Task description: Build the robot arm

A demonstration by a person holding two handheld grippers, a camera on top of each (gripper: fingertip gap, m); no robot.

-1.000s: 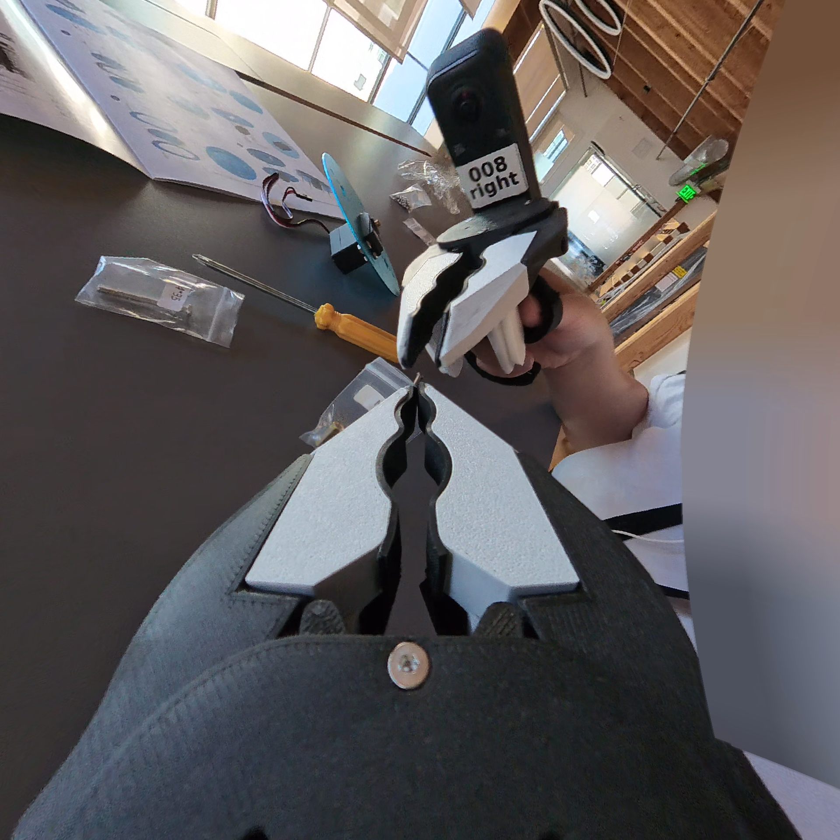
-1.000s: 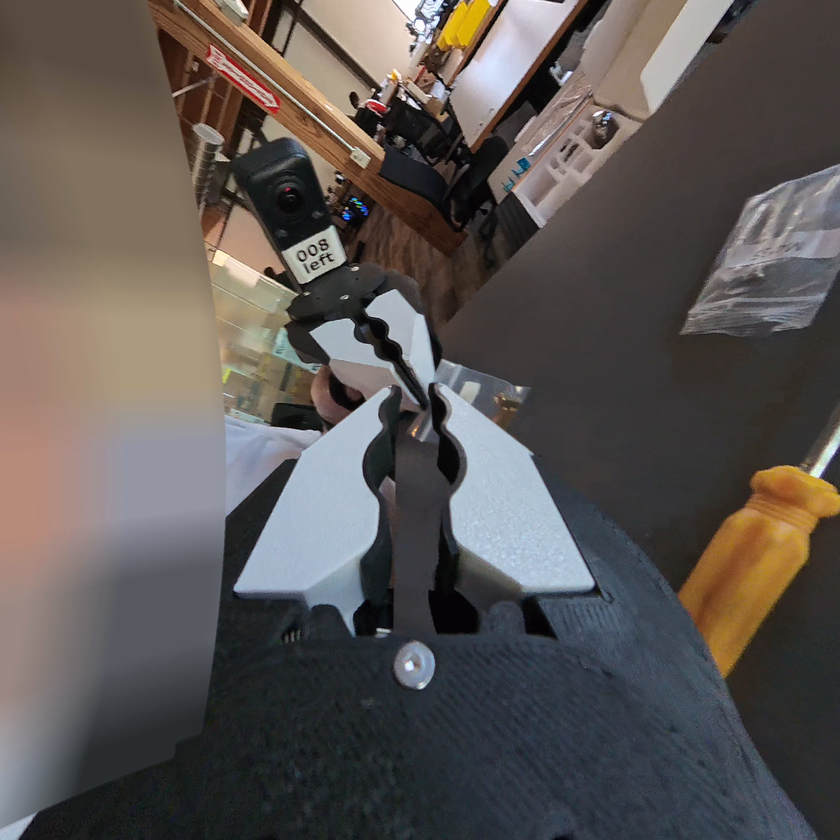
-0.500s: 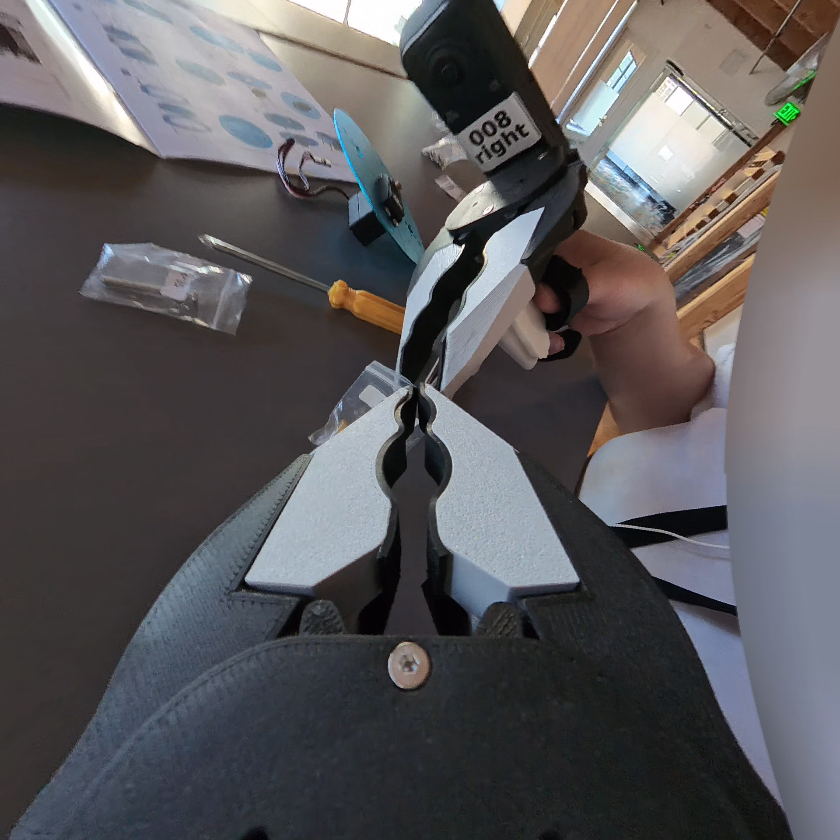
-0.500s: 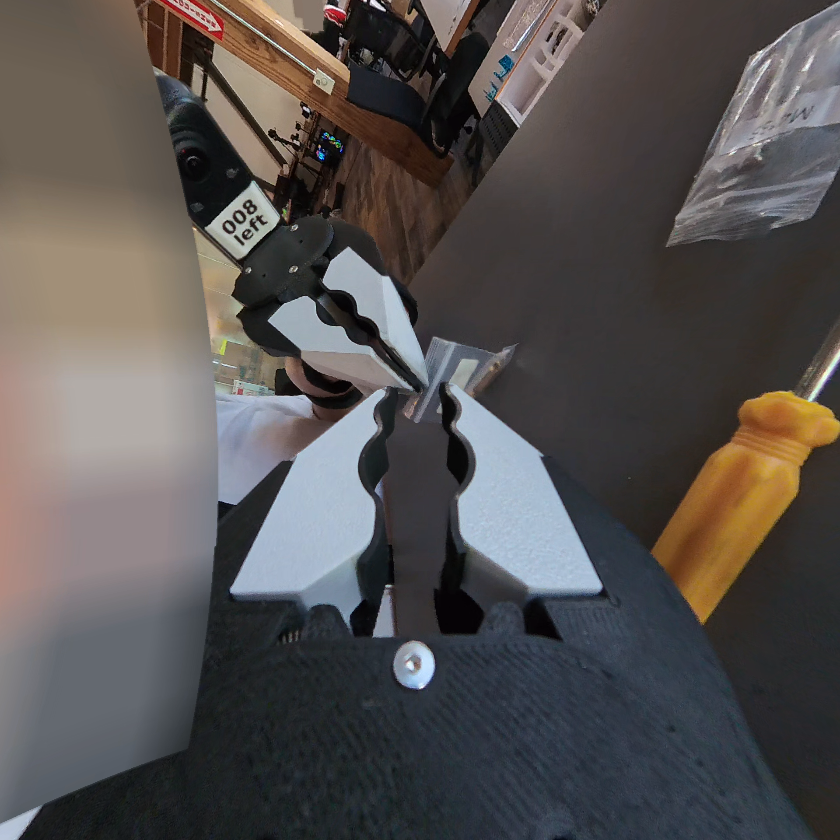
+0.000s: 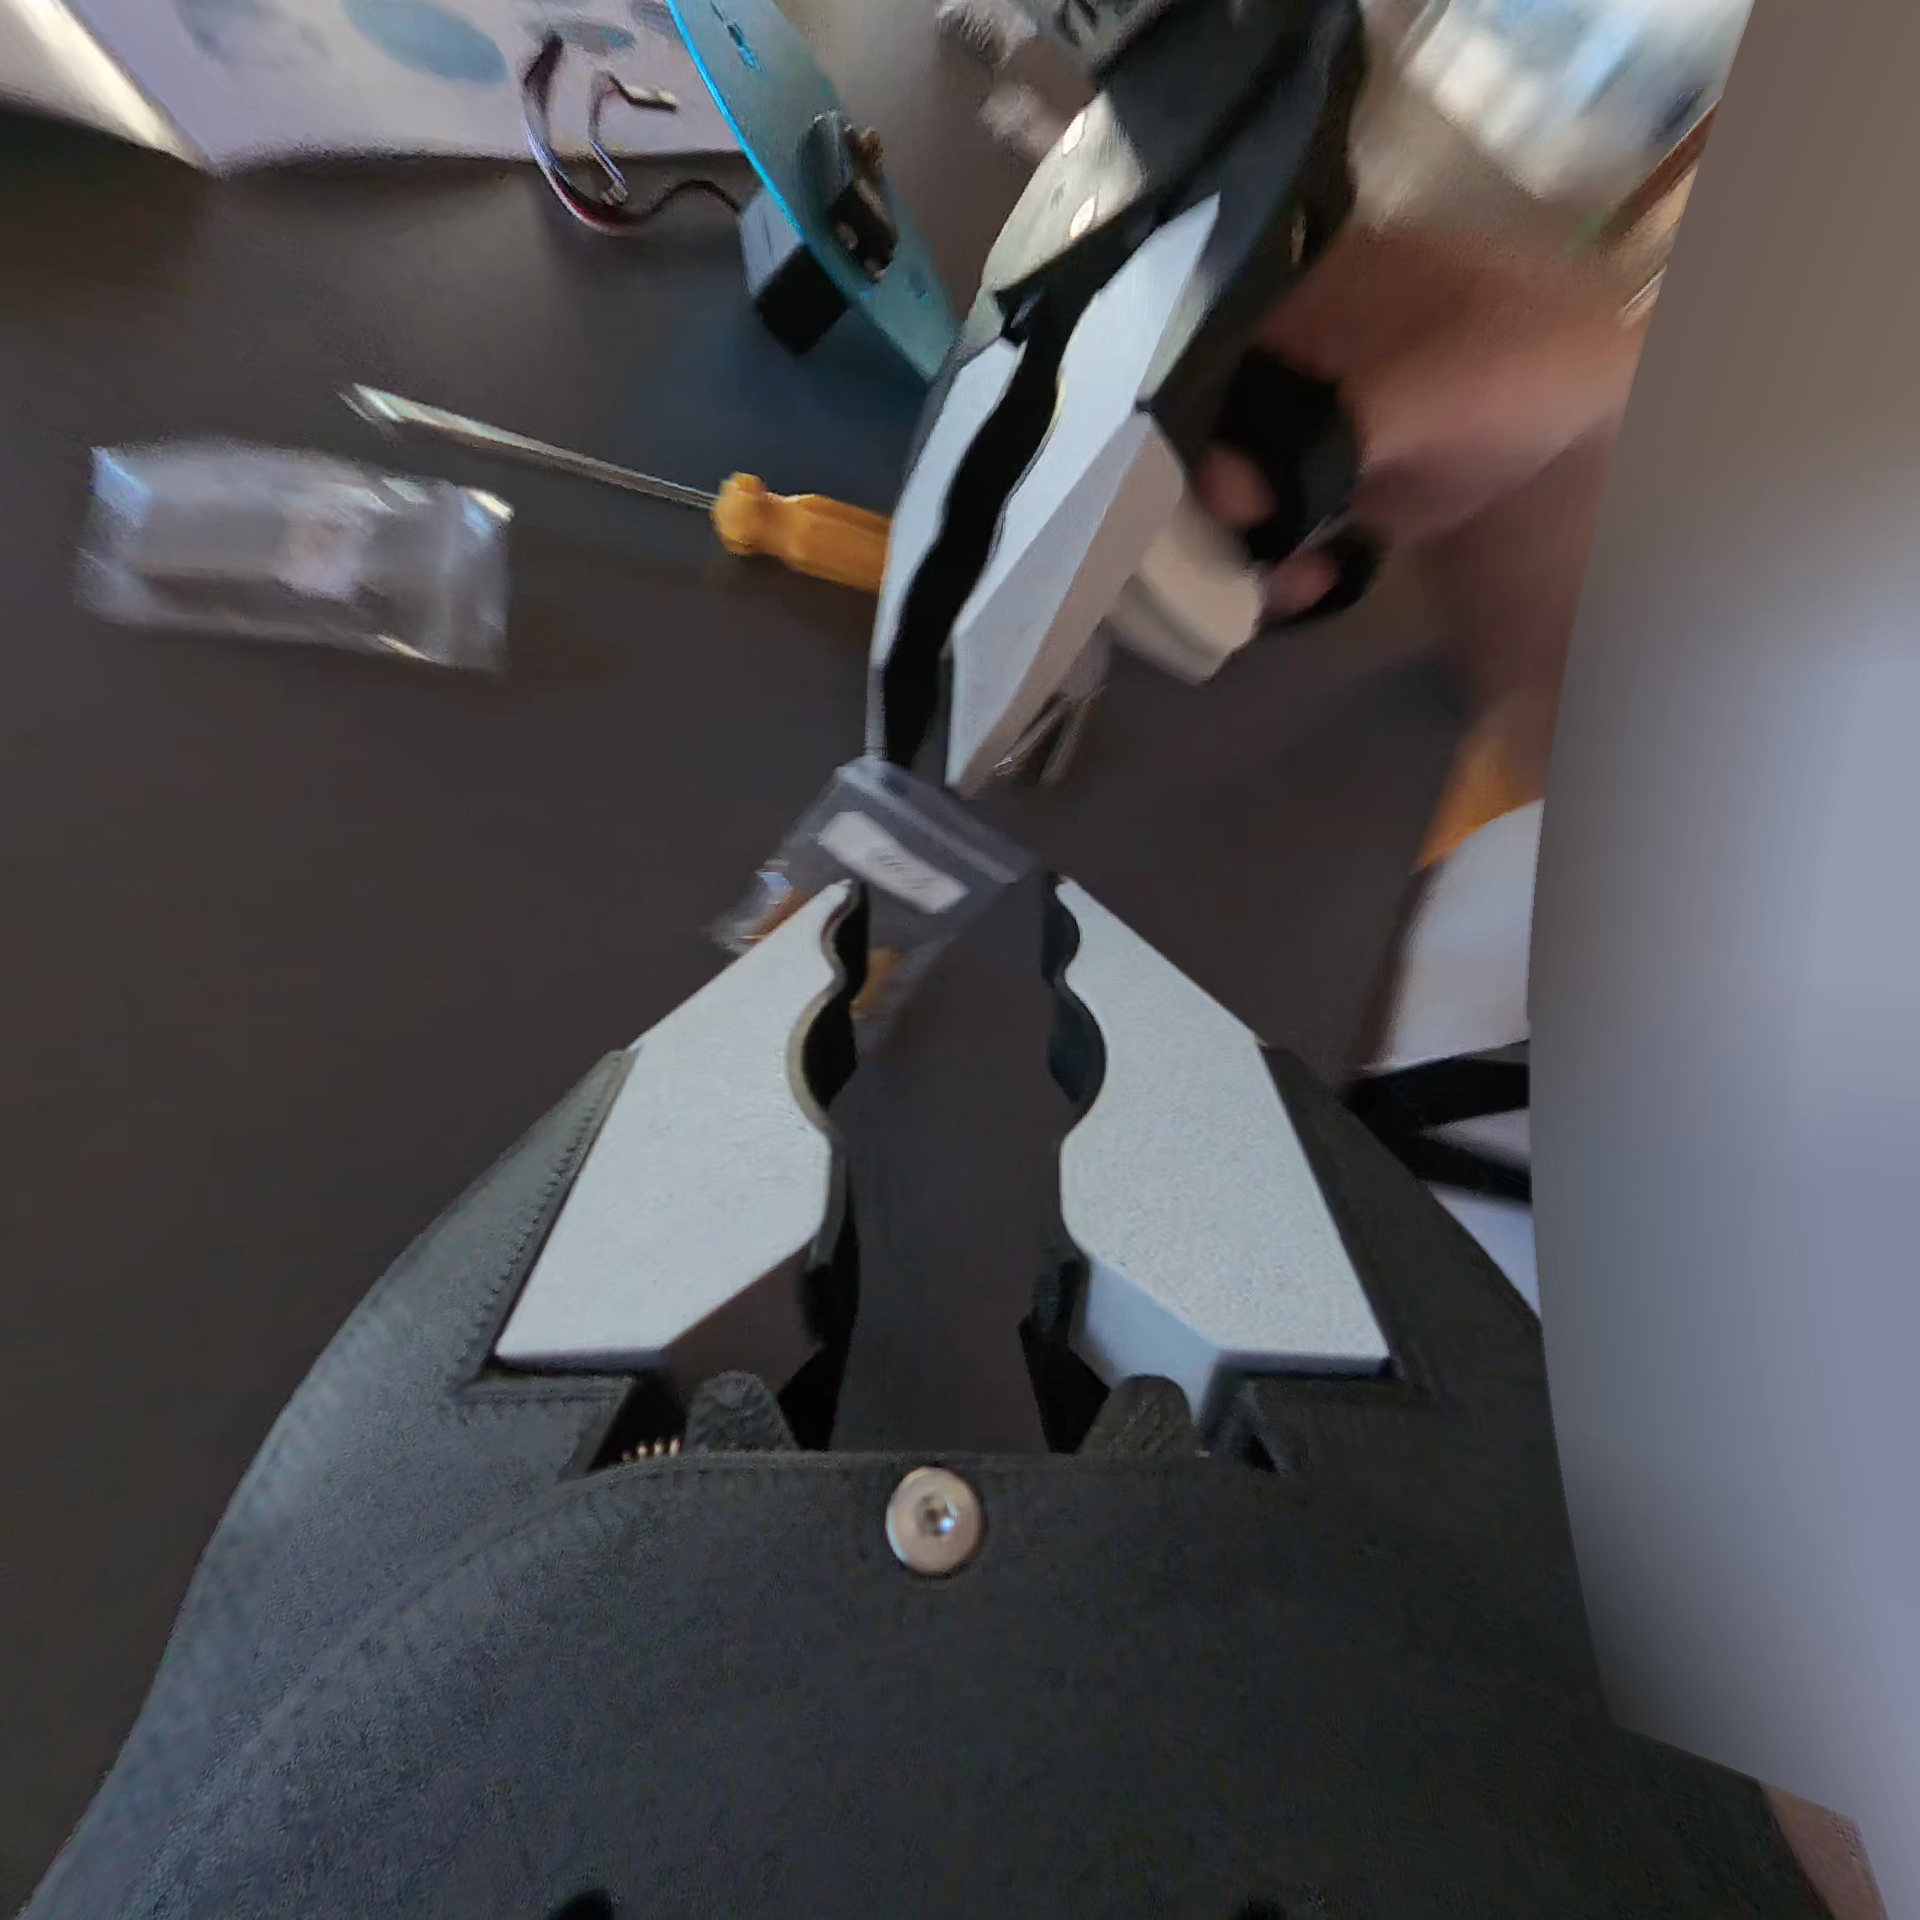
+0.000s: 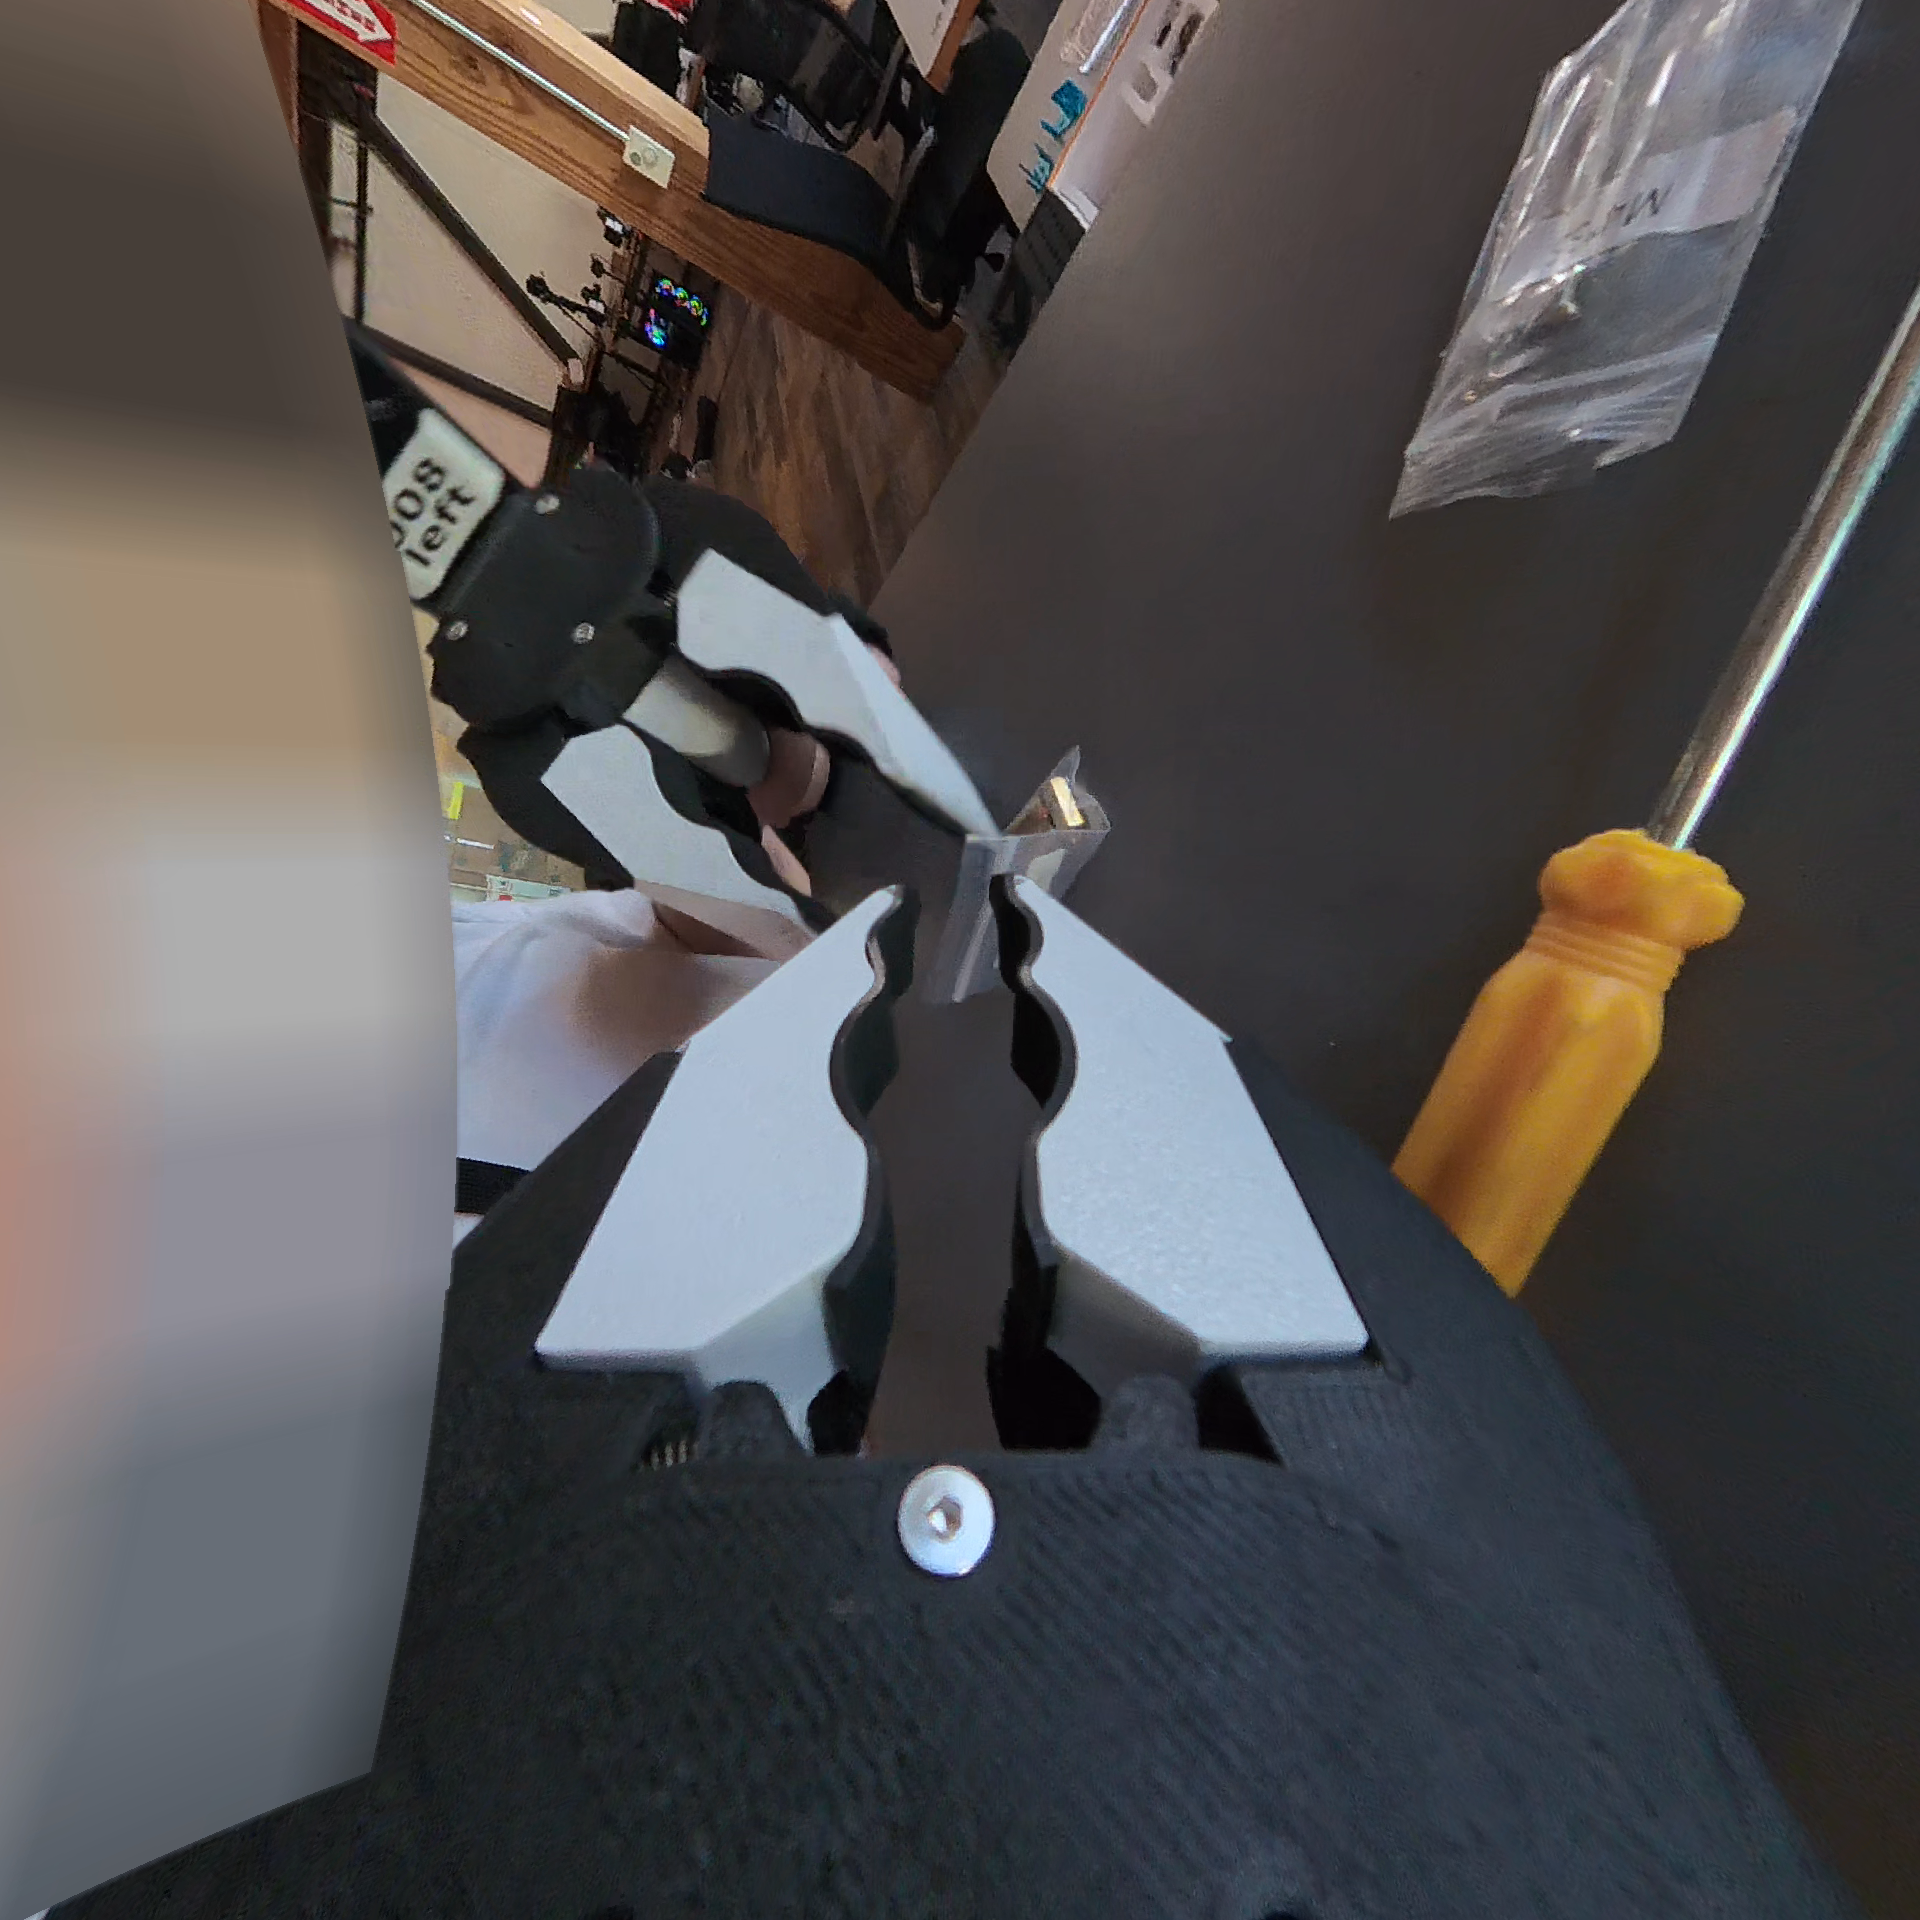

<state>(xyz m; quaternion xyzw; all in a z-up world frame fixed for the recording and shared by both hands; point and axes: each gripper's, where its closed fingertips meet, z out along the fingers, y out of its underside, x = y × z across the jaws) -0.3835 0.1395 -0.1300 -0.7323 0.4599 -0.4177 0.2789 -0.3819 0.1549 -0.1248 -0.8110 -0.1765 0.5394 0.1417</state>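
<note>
A small clear plastic bag (image 5: 904, 862) with a white label hangs tilted just above the dark table (image 5: 312, 987). My left gripper (image 5: 951, 899) is open, and the bag's lower end lies just past its fingertips. My right gripper (image 5: 925, 764) comes down from above onto the bag's top edge. In the right wrist view the bag (image 6: 966, 925) stands as a folded strip between the narrowly parted tips of my right gripper (image 6: 951, 904). There the left gripper (image 6: 899, 871) is spread wide, its upper fingertip (image 6: 935, 790) against the bag. This view is motion-blurred.
A yellow-handled screwdriver (image 5: 805, 525) lies on the table behind the grippers, close beside my right gripper (image 6: 1558, 1039). A larger clear bag of parts (image 5: 301, 551) lies to the left. A blue disc on a black wired box (image 5: 821, 197) and a printed sheet (image 5: 312, 62) lie farther back. My two grippers' fingertips are within a few centimetres of each other. About 9 cm separates my right fingertips from the yellow-handled screwdriver (image 5: 805, 525). Look for it in the right wrist view (image 6: 1528, 978) too.
My left gripper was shut on the small bag's edge and has opened. My right gripper has come down over the bag and narrowed around it. Both have moved lower.
</note>
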